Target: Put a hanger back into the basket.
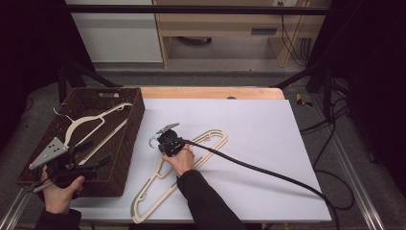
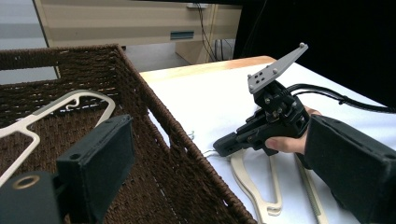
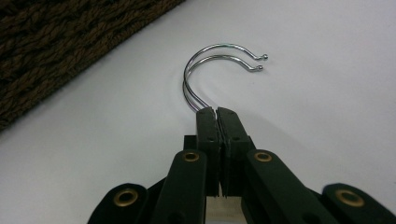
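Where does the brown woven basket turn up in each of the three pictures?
High view: the basket sits at the left on the table, with a hanger inside.
Left gripper view: it spreads across the left and middle, rim running diagonally.
Right gripper view: a strip of its weave crosses the top left corner.
Shared landmark: the white table sheet beside the basket.
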`<state>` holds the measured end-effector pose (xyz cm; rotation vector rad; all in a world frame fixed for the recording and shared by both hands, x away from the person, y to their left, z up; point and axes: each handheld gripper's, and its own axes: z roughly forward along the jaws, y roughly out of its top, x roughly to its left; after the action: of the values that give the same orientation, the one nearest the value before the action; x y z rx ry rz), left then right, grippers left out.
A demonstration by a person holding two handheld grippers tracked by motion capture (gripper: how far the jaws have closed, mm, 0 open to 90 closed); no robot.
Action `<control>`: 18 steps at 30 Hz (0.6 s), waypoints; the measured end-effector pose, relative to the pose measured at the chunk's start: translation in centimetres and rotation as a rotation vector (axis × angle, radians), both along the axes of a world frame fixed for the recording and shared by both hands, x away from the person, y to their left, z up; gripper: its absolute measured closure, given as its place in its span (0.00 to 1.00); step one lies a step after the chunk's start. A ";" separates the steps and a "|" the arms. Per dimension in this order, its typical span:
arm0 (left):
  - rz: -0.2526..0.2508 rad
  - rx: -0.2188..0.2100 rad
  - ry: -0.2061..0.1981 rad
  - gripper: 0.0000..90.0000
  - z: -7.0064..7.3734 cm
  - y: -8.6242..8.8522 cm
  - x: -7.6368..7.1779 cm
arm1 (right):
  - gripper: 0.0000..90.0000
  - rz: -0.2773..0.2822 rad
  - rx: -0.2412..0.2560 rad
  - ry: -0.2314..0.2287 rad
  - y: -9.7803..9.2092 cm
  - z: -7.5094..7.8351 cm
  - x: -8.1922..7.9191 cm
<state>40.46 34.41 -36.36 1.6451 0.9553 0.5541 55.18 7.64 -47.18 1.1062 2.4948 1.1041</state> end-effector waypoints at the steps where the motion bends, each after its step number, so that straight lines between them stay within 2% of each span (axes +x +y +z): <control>1: -0.001 -0.001 -0.001 0.09 0.0 0.0 0.0 | 0.99 0.001 -0.002 -0.004 -0.1 0.1 0.0; 4: -0.009 0.002 -0.004 0.09 0.2 -0.3 -0.2 | 0.99 -0.007 0.006 -0.015 -0.1 0.4 -0.3; 8: -0.027 0.014 -0.004 0.10 0.4 -0.8 -0.4 | 0.99 0.011 0.010 -0.042 -0.3 1.1 -0.6; 15: -0.087 0.055 -0.016 0.12 1.2 -3.4 -1.5 | 0.99 0.037 0.025 -0.085 -1.1 2.0 -1.2; 18: -0.114 0.065 0.004 0.15 1.0 -4.9 -1.7 | 0.99 0.036 0.044 -0.093 -1.4 2.4 -1.5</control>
<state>38.80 29.55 -35.37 1.7476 0.8486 0.5091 53.73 6.21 -44.75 1.0006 2.4393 1.1978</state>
